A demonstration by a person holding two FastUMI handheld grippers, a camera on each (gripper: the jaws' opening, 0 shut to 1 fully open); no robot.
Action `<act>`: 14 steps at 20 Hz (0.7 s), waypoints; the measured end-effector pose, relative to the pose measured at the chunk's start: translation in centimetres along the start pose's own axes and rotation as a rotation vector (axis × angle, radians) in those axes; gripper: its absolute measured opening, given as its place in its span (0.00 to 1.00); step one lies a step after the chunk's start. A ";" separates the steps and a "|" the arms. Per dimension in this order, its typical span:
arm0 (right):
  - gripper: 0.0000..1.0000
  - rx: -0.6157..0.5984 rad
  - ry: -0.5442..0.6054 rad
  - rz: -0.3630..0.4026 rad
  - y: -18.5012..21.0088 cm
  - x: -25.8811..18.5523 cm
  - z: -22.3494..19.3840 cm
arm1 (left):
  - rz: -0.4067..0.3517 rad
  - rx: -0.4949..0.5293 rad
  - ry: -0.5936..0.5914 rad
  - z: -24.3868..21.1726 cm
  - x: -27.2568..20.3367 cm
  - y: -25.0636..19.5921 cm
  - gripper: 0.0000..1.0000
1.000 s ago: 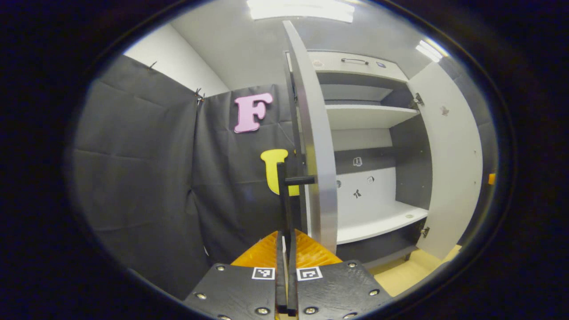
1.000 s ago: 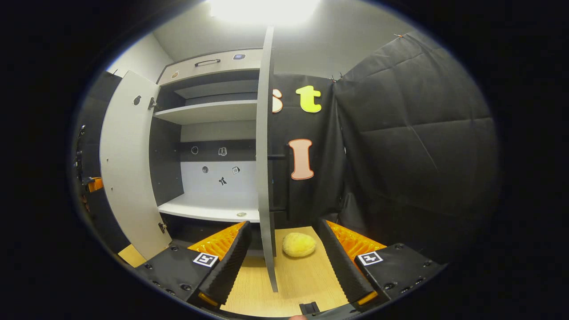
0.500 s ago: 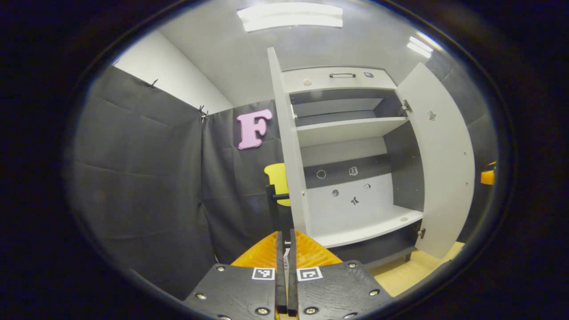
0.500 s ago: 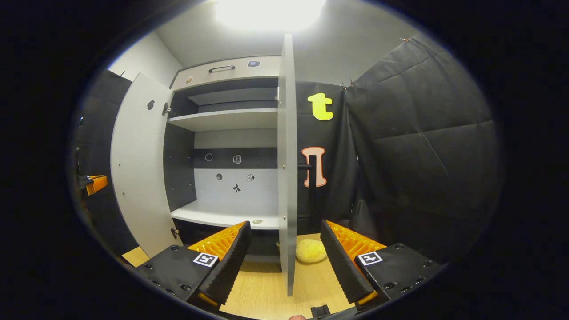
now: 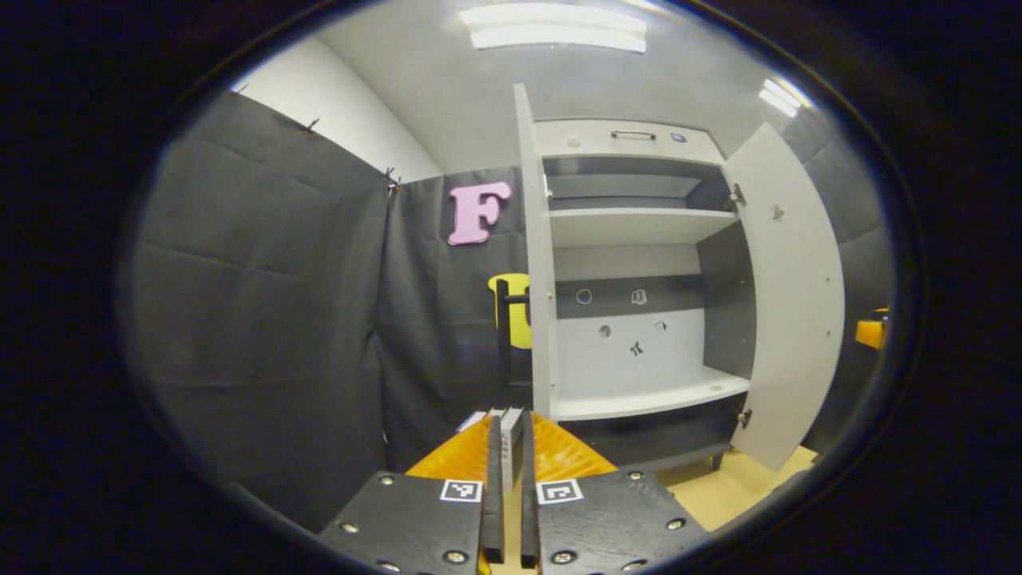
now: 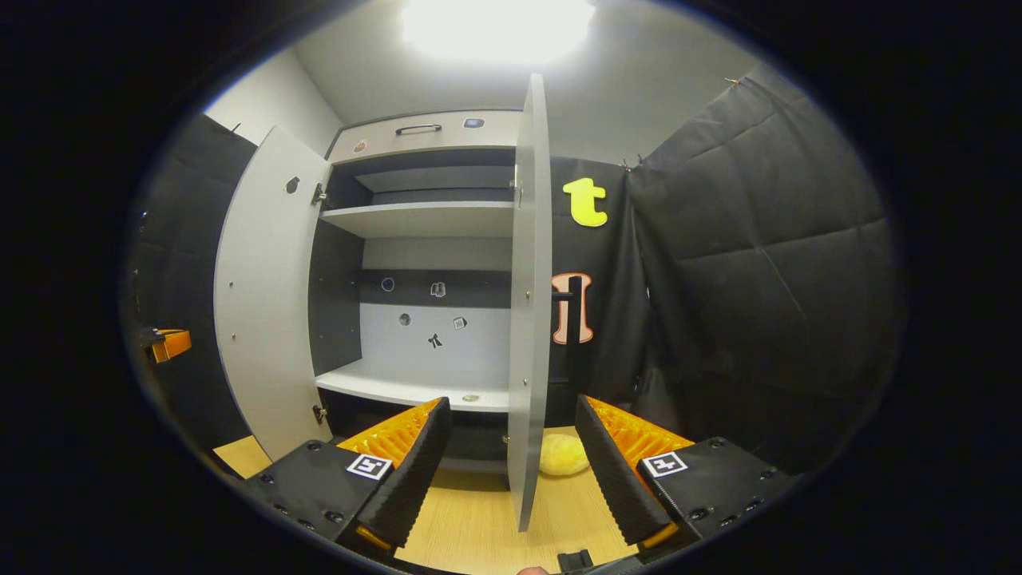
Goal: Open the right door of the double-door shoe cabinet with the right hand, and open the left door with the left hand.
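Shoe cabinet [image 6: 431, 239] doors wide on wood floor [image 6: 479, 527] under bright ceiling light [image 6: 495, 20]; left jaws together, right jaws apart.

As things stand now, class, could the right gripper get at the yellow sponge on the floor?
Probably yes. The right gripper is open, and the yellow sponge lies on the floor just ahead, between its fingers. The right door stands edge-on beside the sponge and hides part of it, so the gripper might brush it.
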State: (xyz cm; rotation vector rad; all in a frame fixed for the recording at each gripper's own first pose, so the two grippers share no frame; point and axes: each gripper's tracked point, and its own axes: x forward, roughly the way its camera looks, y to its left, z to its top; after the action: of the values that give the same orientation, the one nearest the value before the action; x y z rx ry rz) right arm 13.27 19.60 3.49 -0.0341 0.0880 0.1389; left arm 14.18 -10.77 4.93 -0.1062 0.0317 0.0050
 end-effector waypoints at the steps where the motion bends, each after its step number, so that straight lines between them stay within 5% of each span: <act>1: 0.98 -0.002 -0.003 -0.003 -0.2 -0.2 -0.3 | -0.008 0.004 -0.007 -0.1 -0.5 -0.1 0.09; 2: 0.98 -0.004 -0.003 -0.004 -0.4 -0.3 -0.7 | -0.013 0.007 -0.012 -0.3 -1.0 -0.3 0.09; 10: 0.98 -0.004 -0.021 -0.029 -1.0 -1.4 -2.0 | -0.035 0.070 -0.045 -1.7 -3.3 -2.0 0.89; 14: 0.98 0.005 -0.053 -0.042 -0.8 -1.7 -1.9 | -0.030 0.098 -0.088 -1.2 -3.5 -2.3 0.89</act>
State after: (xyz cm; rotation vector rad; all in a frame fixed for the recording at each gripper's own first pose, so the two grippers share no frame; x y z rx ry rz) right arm 11.56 18.49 1.75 -0.0268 0.0346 0.0971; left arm 10.62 -13.17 4.06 -0.0089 -0.0575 -0.0223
